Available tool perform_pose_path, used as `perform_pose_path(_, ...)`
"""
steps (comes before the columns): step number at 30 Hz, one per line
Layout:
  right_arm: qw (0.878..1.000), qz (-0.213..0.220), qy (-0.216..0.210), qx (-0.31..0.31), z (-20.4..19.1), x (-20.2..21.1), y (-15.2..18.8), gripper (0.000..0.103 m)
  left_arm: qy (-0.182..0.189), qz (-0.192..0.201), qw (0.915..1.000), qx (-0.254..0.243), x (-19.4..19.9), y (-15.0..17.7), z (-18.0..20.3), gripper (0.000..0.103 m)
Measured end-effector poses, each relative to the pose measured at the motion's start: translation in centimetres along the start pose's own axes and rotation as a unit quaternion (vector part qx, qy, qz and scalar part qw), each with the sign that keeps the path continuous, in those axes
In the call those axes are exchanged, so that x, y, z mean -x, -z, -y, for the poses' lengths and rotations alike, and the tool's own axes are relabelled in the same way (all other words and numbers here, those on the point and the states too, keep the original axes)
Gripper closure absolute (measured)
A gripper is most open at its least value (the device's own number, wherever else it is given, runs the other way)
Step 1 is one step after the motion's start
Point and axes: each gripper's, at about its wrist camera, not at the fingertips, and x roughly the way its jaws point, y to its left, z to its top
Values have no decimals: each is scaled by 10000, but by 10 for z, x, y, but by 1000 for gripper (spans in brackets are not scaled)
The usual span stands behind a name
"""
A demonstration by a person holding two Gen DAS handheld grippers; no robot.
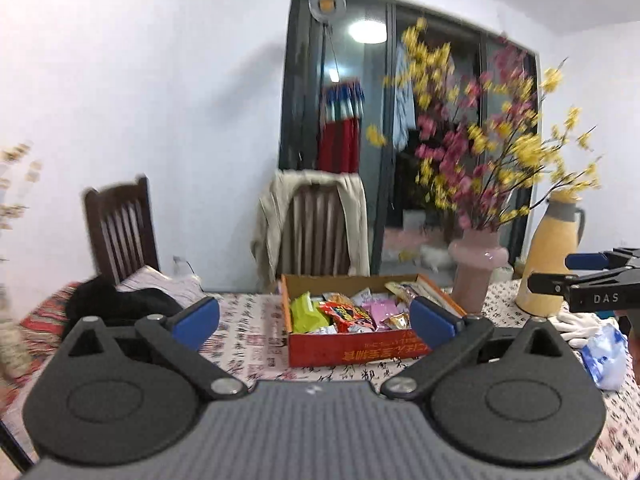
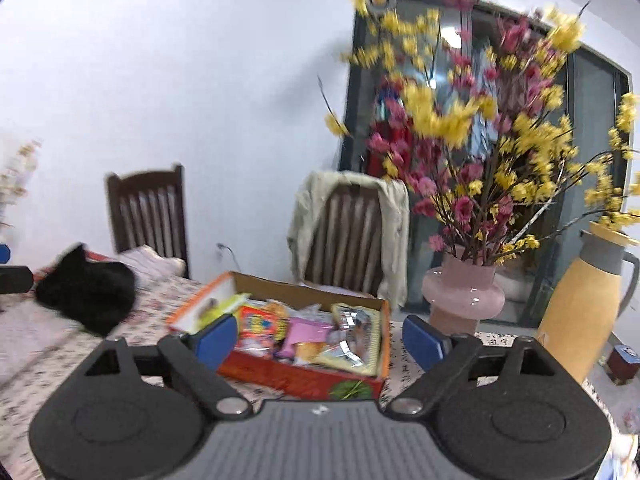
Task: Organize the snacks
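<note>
Blurred flowers (image 2: 472, 128) hide the window; snack box (image 2: 304, 380) partly behind fingers (image 2: 216, 338).

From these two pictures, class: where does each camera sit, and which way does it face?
Left wrist: on the left claw, facing the snack box head-on; its open fingers show, and the right claw.
Right wrist: on the right claw, facing the box from its right; open fingers show.
Shared: box, vase, chairs.
</note>
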Motion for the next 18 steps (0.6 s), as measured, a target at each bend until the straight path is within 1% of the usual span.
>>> perform_pose_path(3, 9997, 208, -97, -25, -15, 56, 23, 11, -88, 227, 9997, -28, 59, 24, 1, 0)
perform_pose_path(7, 9987, 470, -146, -107, -35, 125, 62, 6, -240, 216, 9995, -71, 125, 69, 3, 0)
perform_pose_path(9, 9986, 487, -181, -54, -47, 155, 85, 5, -472, 383, 9981, -134, 156, 94, 4, 0)
perform_pose_path(11, 9987, 500, -106, -74, -61, 181, 110, 4, -748, 474, 9958, -211, 176, 118, 8, 0)
perform_pose_path(13, 9987, 458, -65, -230, -75, 202, 136, 4, -856, 458, 9949, -268, 197, 140, 12, 0)
perform_pose_path(15, 9982, 443, -102, -401, -90, 220, 163, 4, -863, 323, 9953, -292, 211, 161, 16, 0)
perform_pose_path(17, 9984, 474, -43, -313, -108, 238, 187, 4, -787, 175, 9963, -311, 221, 178, 21, 0)
perform_pose_path(18, 9983, 541, 85, -178, -118, 247, 200, 3, -700, 37, 9969, -349, 223, 185, 24, 0)
